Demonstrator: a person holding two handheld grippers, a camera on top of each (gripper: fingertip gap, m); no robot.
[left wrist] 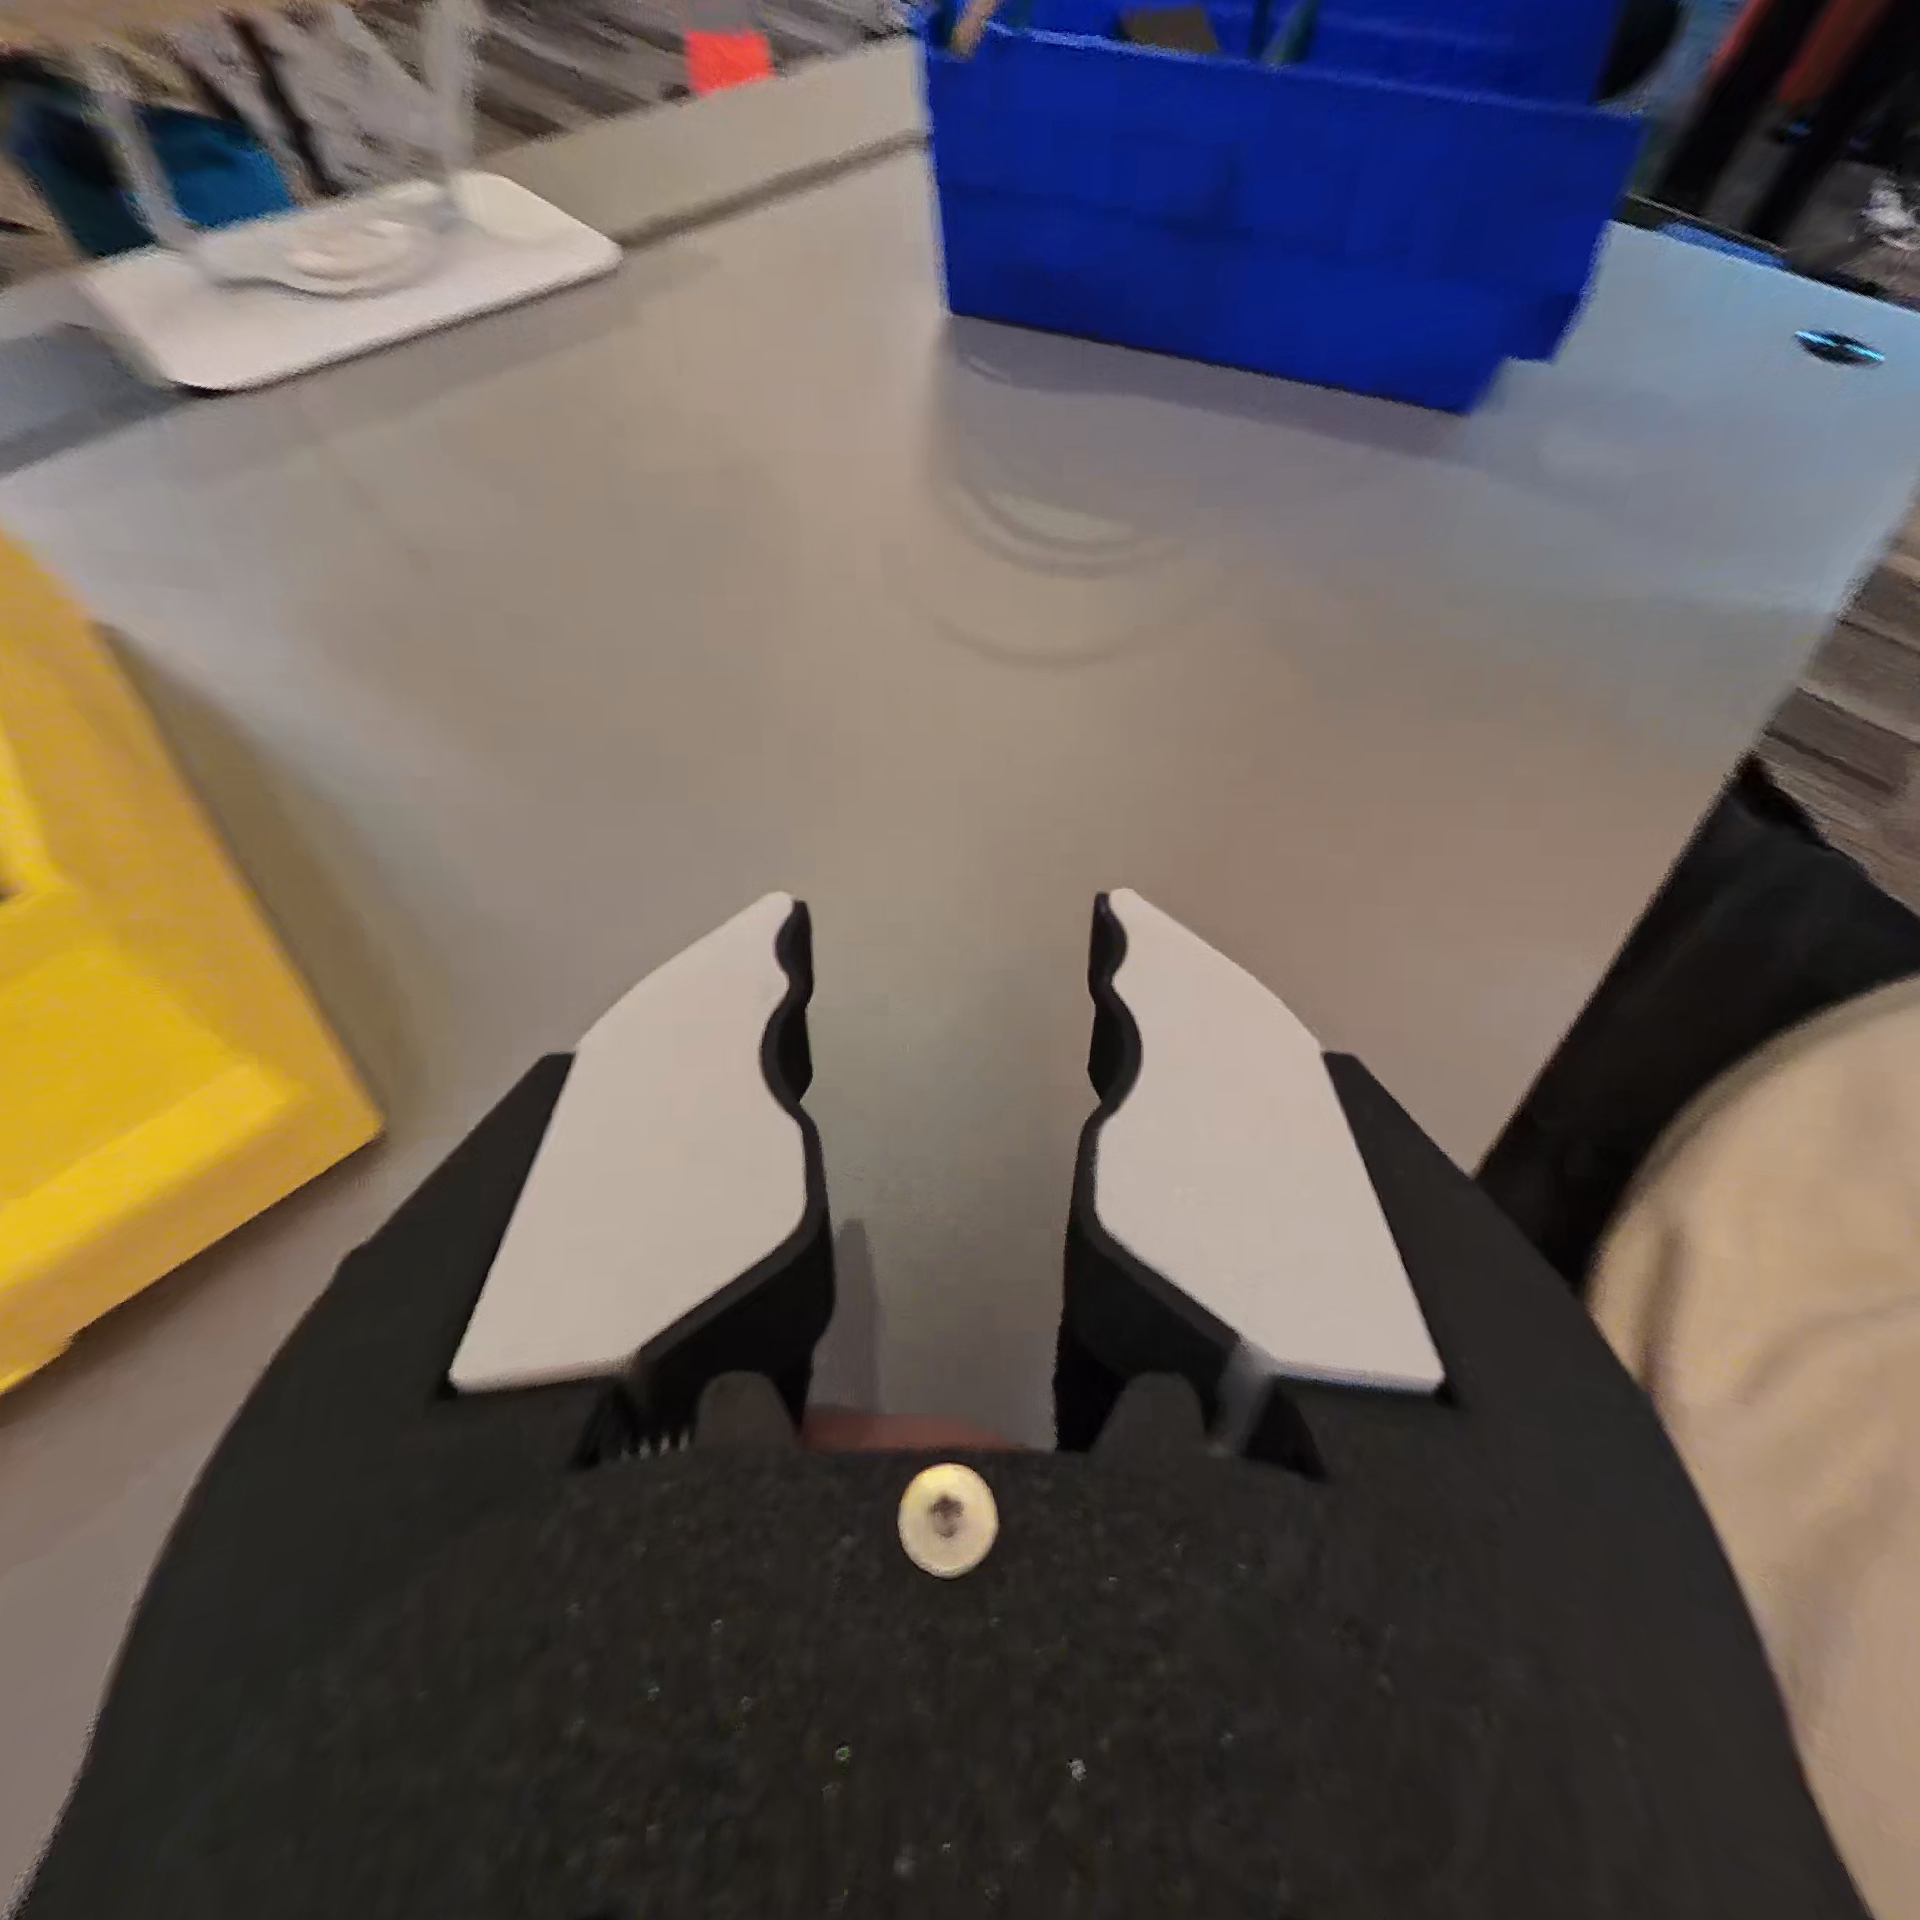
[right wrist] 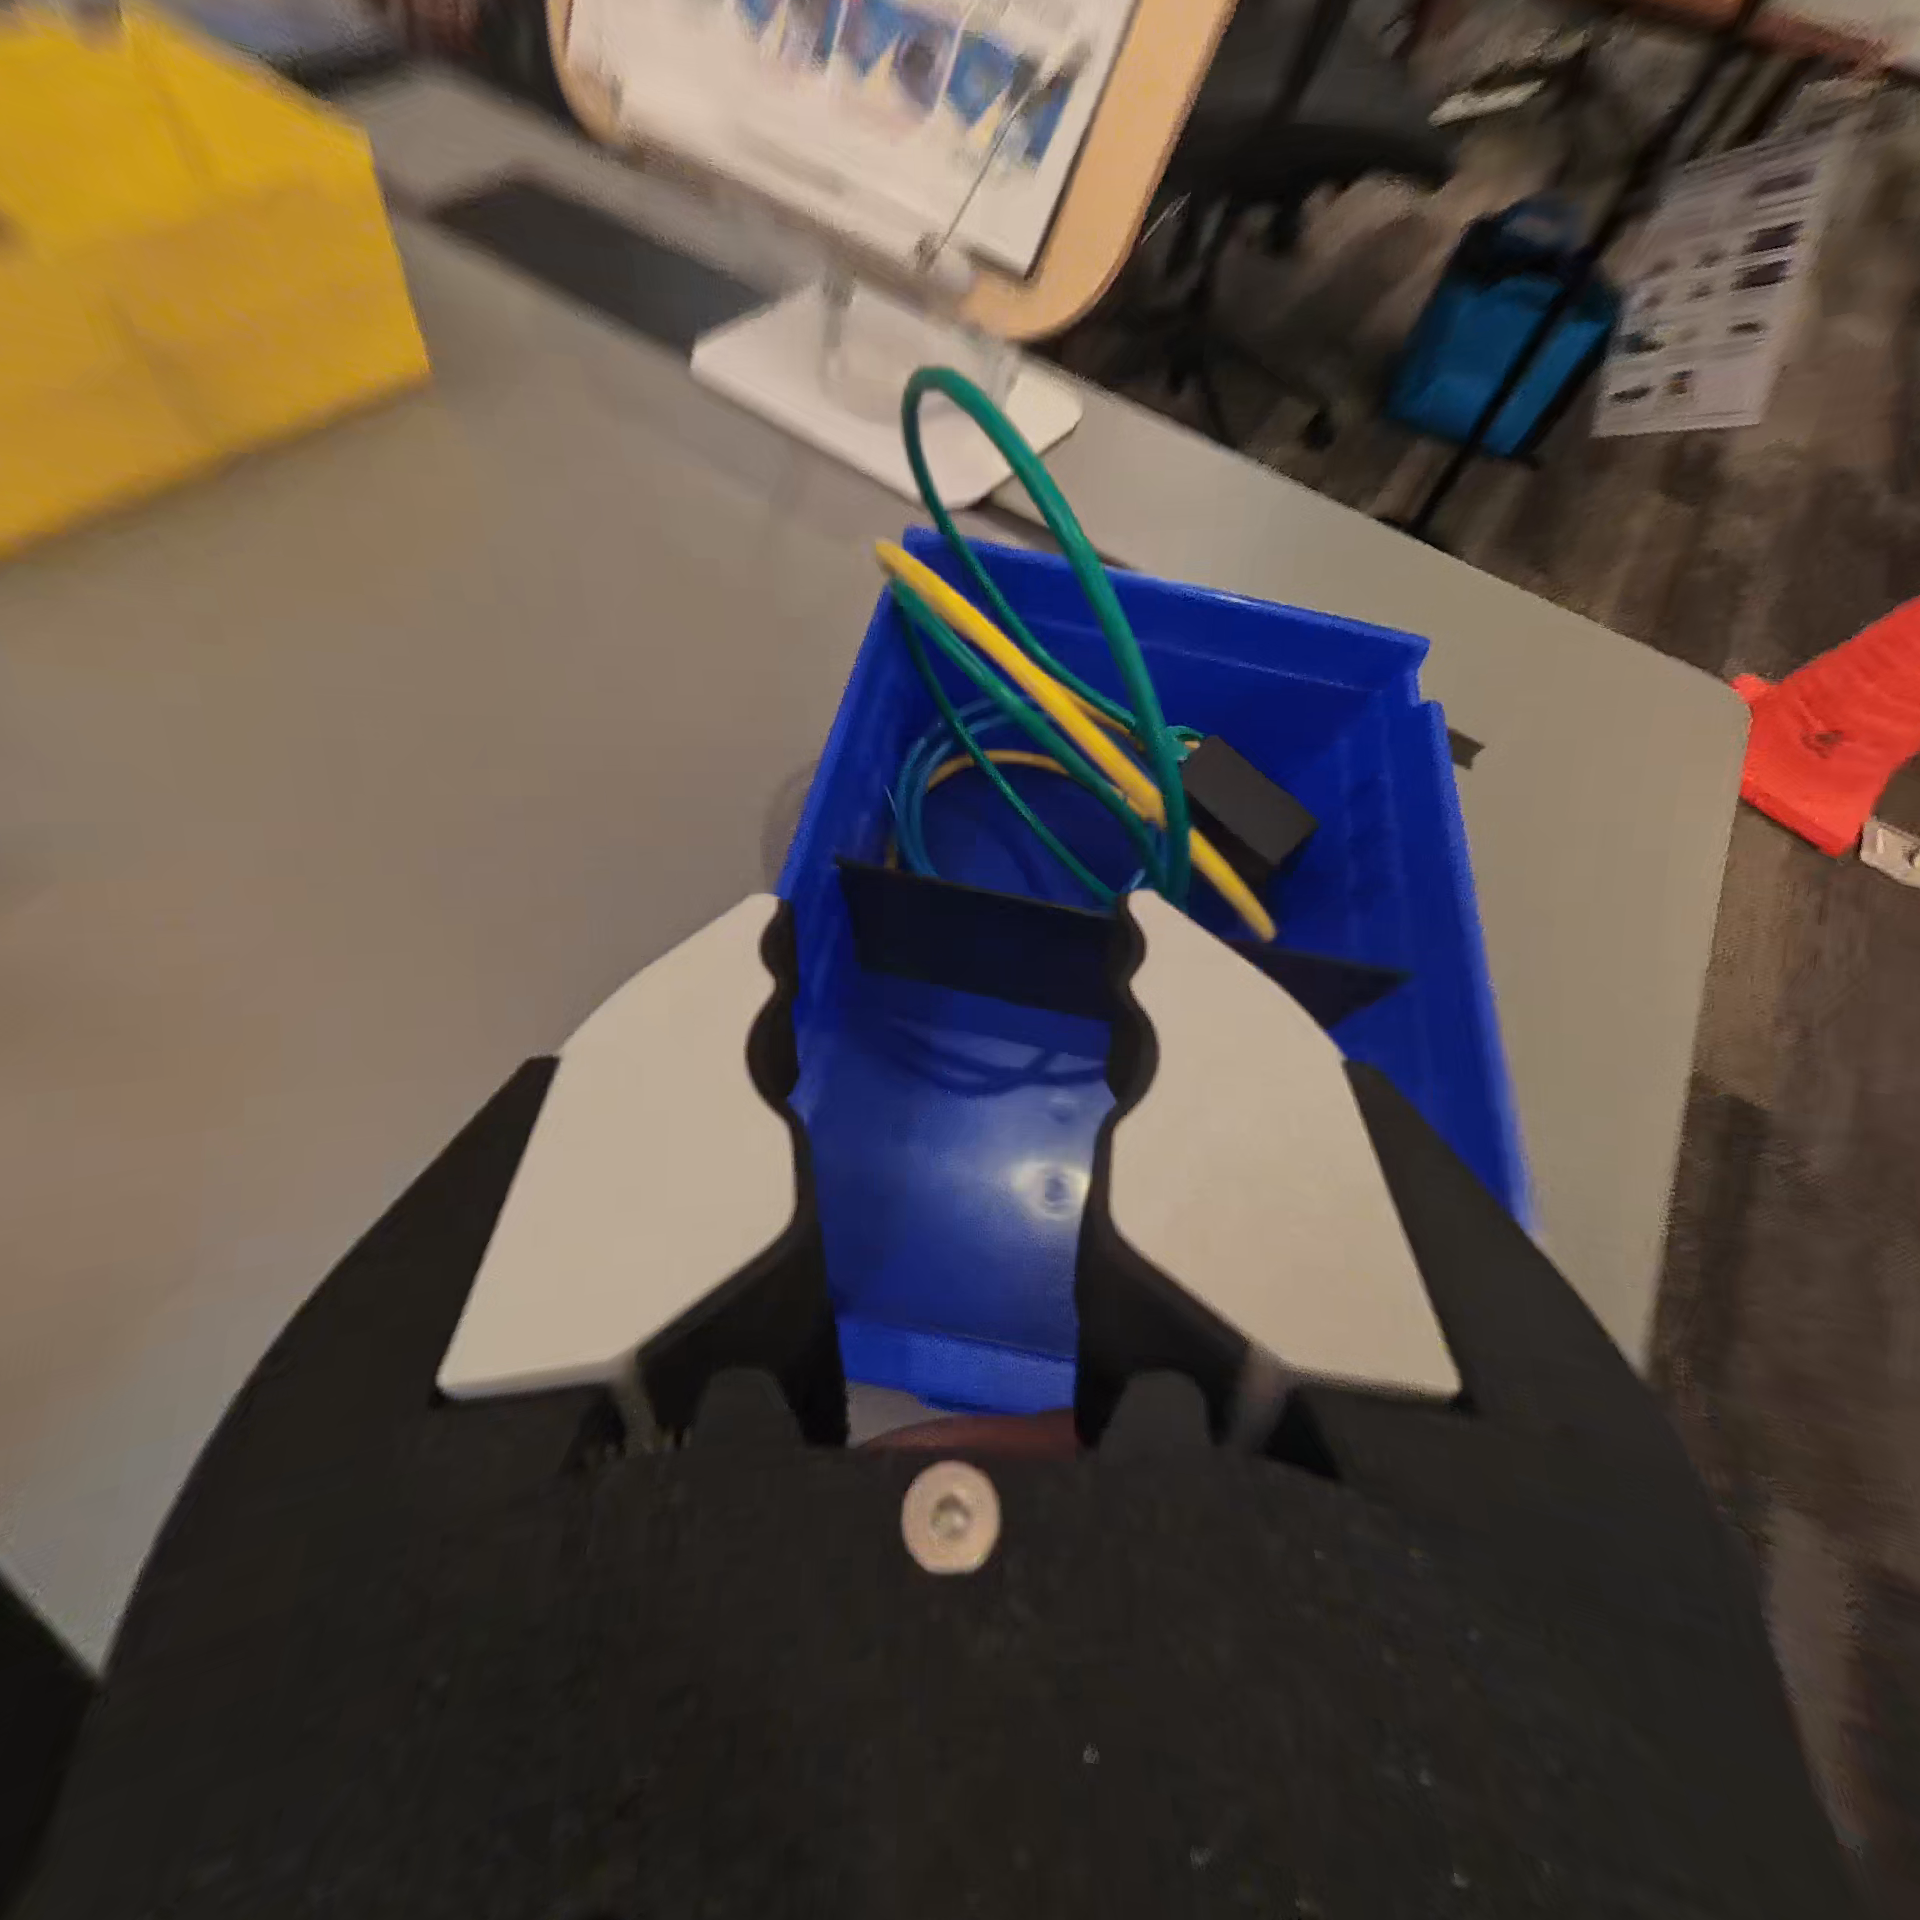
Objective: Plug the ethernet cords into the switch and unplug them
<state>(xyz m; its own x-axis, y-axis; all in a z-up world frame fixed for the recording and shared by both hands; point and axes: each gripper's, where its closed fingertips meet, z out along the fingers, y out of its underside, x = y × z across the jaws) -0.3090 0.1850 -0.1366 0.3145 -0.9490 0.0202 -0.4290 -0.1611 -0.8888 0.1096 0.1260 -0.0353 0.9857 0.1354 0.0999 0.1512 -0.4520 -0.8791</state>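
A blue plastic bin (right wrist: 1382, 831) stands on the grey table and holds looped green cords (right wrist: 1049, 520), a yellow cord (right wrist: 1039, 675), a thin blue cord and a small black box (right wrist: 1247, 805). A black divider (right wrist: 977, 956) crosses the bin. My right gripper (right wrist: 951, 920) is open and empty, hovering above the bin's near half. My left gripper (left wrist: 948, 914) is open and empty over bare table; the blue bin (left wrist: 1247, 208) stands far ahead of it.
A yellow bin sits at the left in both views (left wrist: 125, 1039) (right wrist: 177, 270). A white stand base with a clear holder (left wrist: 353, 270) stands at the back, also in the right wrist view (right wrist: 883, 395). The table edge (left wrist: 1714, 790) runs on the right.
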